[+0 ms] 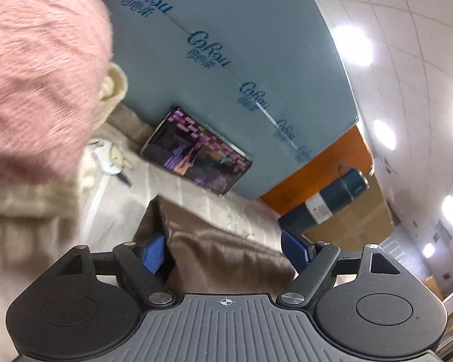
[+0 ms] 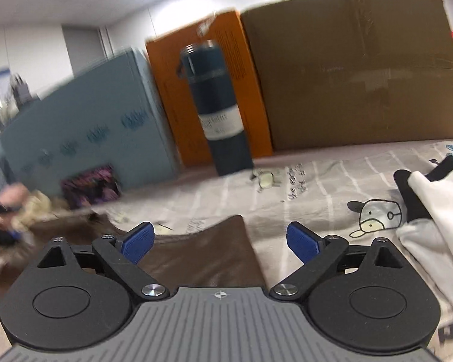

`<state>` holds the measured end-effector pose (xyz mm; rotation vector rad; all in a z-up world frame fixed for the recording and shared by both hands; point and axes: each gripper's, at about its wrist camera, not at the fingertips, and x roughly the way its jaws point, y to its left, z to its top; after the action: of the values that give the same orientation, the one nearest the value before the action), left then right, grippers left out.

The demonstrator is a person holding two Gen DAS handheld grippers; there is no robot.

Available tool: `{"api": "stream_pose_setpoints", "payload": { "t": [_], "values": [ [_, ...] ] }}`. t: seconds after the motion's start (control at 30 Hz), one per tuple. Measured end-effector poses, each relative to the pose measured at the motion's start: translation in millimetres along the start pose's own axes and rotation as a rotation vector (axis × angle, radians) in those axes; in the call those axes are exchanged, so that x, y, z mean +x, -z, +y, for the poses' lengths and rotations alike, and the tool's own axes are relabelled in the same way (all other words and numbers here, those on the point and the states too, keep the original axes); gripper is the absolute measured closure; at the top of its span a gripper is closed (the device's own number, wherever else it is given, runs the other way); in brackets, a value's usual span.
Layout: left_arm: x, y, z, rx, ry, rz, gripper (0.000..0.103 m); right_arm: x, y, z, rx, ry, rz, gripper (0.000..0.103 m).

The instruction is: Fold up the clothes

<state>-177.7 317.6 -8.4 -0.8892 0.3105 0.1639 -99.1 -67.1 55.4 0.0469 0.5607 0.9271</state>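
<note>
Bedsheet (image 2: 332,178): pale checked cloth with cartoon animal prints covers the work surface; all the clothes lie on it.
Backdrop: blue panel (image 1: 226,30) with repeated printed lettering, an orange box (image 2: 226,60) and a large cardboard box (image 2: 347,69) stand along the far edge.
Pink fuzzy mass (image 1: 36,69): fills the upper left of the left wrist view, very close to the lens; what it is cannot be told.
Brown garment (image 1: 226,259): main task item, lying on the sheet in front of both tools. From the right wrist view one edge looks straight and already doubled over, so at least one fold seems made, though blur leaves this unsure.
White garment (image 2: 432,211): heaped loosely at the right with a black piece (image 2: 413,193) tucked against it; both look unfolded and still to do.
Bottle (image 2: 217,102): dark blue flask with a white label, upright near the orange box.
Phone (image 1: 196,154): lit screen, leaning on the blue panel.
Left gripper (image 1: 223,250): blue pads spread wide, clamped on nothing; brown cloth lies below and between them, seemingly untouched.
Right gripper (image 2: 220,241): pads likewise wide apart and empty; the brown garment's corner sits in the gap beneath.
Progress: judged as early to midway, one piece partly folded, others waiting.
</note>
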Motion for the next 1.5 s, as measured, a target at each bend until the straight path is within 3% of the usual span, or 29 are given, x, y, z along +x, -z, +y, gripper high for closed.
{"api": "stream_pose_setpoints", "payload": {
  "t": [0.13,0.23,0.27,0.3,0.33,0.37,0.43,0.47,0.5,0.57,0.67,0.83,1.07,1.17,1.3,1.5],
  "values": [
    [17,-7,-2,0.014,0.042,0.019,0.016,27,2,-4,-0.005,-0.063,0.082,0.008],
    [30,-3,-2,0.03,0.04,0.038,0.018,28,10,-2,-0.015,-0.161,0.073,0.008],
    [31,0,-5,0.059,0.024,0.035,0.024,26,12,-1,-0.015,-0.182,0.067,0.008],
    [31,4,-9,0.108,0.003,0.027,0.047,27,13,-1,-0.02,-0.183,0.059,0.008],
    [31,7,-15,0.168,-0.027,0.021,0.061,26,13,-2,-0.013,-0.192,0.049,0.008],
    [30,10,-21,0.218,-0.056,0.018,0.082,25,13,-3,-0.006,-0.202,0.038,0.009],
    [25,14,-30,0.279,-0.072,0.001,0.088,24,14,-3,-0.003,-0.2,0.021,0.014],
    [20,16,-35,0.301,-0.059,-0.016,0.091,23,13,-2,-0.009,-0.186,0.015,0.024],
    [15,18,-40,0.319,-0.038,-0.036,0.092,24,14,1,-0.028,-0.149,0.008,0.032],
    [-1,23,-51,0.345,0.022,-0.069,0.094,20,17,5,-0.058,-0.089,-0.002,0.07],
    [-33,40,-72,0.421,0.037,-0.157,0.097,15,20,4,-0.066,-0.087,-0.028,0.094],
    [-89,75,-100,0.507,0.123,-0.251,0.097,-5,23,8,-0.088,-0.13,-0.099,0.098],
    [-165,120,-100,0.534,0.363,-0.261,0.097,-88,49,14,-0.065,-0.158,-0.257,0.098],
    [-191,134,-96,0.523,0.432,-0.256,0.097,-123,64,15,-0.045,-0.151,-0.298,0.098],
    [-221,149,-85,0.487,0.482,-0.219,0.096,-163,85,17,-0.032,-0.169,-0.337,0.098],
    [-231,184,-61,0.399,0.423,-0.112,0.091,-212,118,14,-0.025,-0.22,-0.323,0.091]
  ]
}}
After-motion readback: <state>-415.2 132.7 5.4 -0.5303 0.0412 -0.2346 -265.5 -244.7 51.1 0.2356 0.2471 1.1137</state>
